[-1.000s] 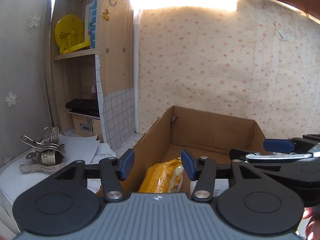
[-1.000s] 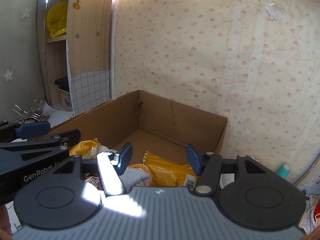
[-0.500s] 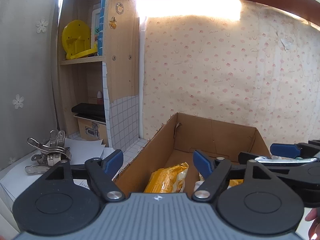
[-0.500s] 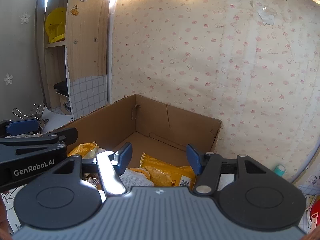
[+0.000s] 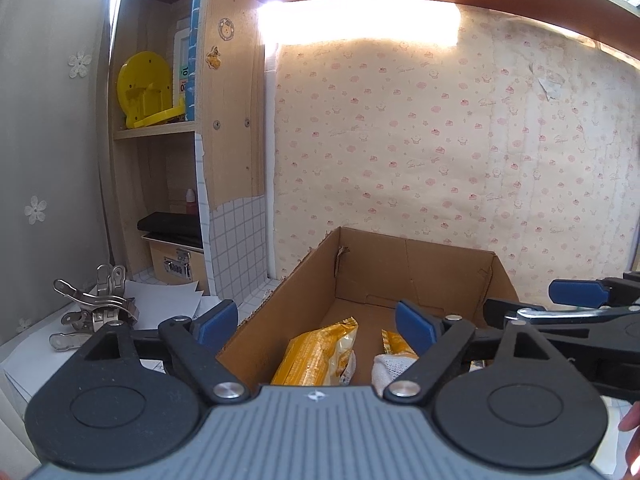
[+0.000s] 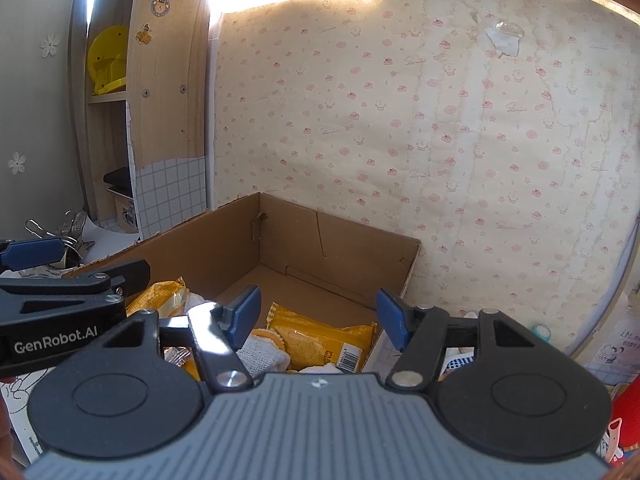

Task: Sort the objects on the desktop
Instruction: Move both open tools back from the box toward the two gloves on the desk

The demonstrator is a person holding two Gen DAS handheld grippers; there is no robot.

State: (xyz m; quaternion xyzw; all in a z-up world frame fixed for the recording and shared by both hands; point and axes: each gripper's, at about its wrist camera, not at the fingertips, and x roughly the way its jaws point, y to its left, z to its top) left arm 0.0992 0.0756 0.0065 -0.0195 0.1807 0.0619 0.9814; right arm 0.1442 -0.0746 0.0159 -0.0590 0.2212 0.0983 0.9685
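Observation:
An open cardboard box [image 5: 400, 272] stands against the wallpapered wall, also in the right wrist view [image 6: 300, 248]. Inside lie yellow snack packets [image 5: 320, 352] [image 6: 320, 340] and a white knitted item [image 6: 260, 352]. My left gripper [image 5: 316, 322] hovers over the box's near end, its jaws opening with nothing between the pads. My right gripper [image 6: 319, 316] hangs beside it over the box, jaws also opening and empty. Each gripper shows in the other's view: the right gripper [image 5: 580, 308] at the right edge, the left gripper [image 6: 52, 292] at the left edge.
Metal clips [image 5: 96, 308] lie on white papers left of the box. A wooden shelf unit holds a yellow plastic piece [image 5: 146, 96] and a black case [image 5: 172, 228]. A teal-capped item [image 6: 540, 334] and a red object [image 6: 624, 408] sit right of the box.
The left jaws have spread much wider apart. The right jaws have widened a little. Both grippers stay over the near end of the box.

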